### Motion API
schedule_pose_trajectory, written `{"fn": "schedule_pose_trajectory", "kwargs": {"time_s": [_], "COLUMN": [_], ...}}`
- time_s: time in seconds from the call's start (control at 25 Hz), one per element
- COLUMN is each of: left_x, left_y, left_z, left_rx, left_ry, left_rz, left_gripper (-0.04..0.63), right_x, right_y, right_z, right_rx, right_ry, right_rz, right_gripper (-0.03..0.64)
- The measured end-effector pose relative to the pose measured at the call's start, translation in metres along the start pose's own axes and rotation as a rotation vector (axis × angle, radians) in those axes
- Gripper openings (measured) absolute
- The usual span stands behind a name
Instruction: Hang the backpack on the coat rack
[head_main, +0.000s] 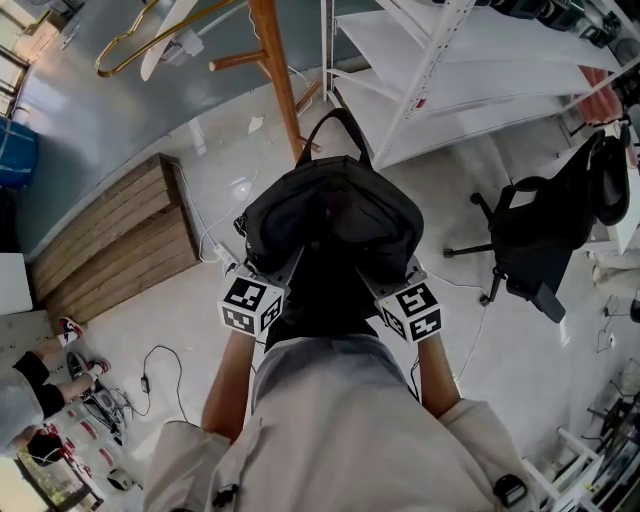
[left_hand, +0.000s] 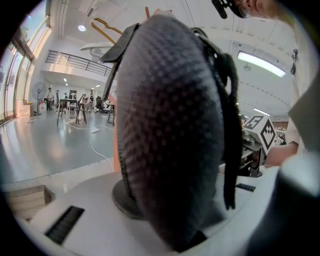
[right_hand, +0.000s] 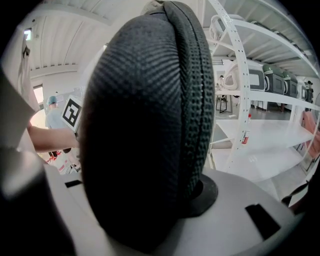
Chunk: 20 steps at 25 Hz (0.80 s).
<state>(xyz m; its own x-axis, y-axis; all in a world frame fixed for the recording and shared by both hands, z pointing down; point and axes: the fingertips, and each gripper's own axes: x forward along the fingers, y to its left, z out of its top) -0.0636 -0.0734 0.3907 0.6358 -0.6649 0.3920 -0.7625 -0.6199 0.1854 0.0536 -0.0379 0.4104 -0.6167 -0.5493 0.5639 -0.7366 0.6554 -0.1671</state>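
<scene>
Got the backpack (head_main: 330, 215) up in the air in front of me, one side in each hand. My left gripper (head_main: 270, 268) has its fingers clamped on a padded mesh part, and my right gripper (head_main: 385, 275) is pinching the same kind of padding on the other side. Neither is squeezed fully together, the padding fills the gap.

The handle (head_main: 335, 130) loops up toward the coat rack (head_main: 278, 70), a wooden pole just beyond the bag. The bag isn't on it. A gold hanger (head_main: 150, 40) dangles off to the rack's left.

Stuff around:
- A big white shelf (head_main: 470, 80) stands right next to the pole, pretty tight on that side.
- A black chair (head_main: 535, 240) is further right.
- A wooden pallet (head_main: 115, 240) lies to the left.
- A cable (head_main: 165, 365) trails by my feet.

The floor (head_main: 240, 180) is pale, glossy tile. The room is a big bright hall.
</scene>
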Motion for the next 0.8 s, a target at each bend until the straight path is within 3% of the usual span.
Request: {"fn": "schedule_pose_trajectory", "kwargs": {"time_s": [0.8], "left_x": [0.029], "left_y": [0.034], "left_z": [-0.052], "left_rx": [-0.048], "left_ry": [0.072], "left_rz": [0.052], "left_gripper": [0.095], "right_x": [0.052], "right_y": [-0.015], "right_z": [-0.035], "right_rx": [0.023], "right_ry": [0.082], "right_rz": [0.007], "right_gripper": [0.172]}}
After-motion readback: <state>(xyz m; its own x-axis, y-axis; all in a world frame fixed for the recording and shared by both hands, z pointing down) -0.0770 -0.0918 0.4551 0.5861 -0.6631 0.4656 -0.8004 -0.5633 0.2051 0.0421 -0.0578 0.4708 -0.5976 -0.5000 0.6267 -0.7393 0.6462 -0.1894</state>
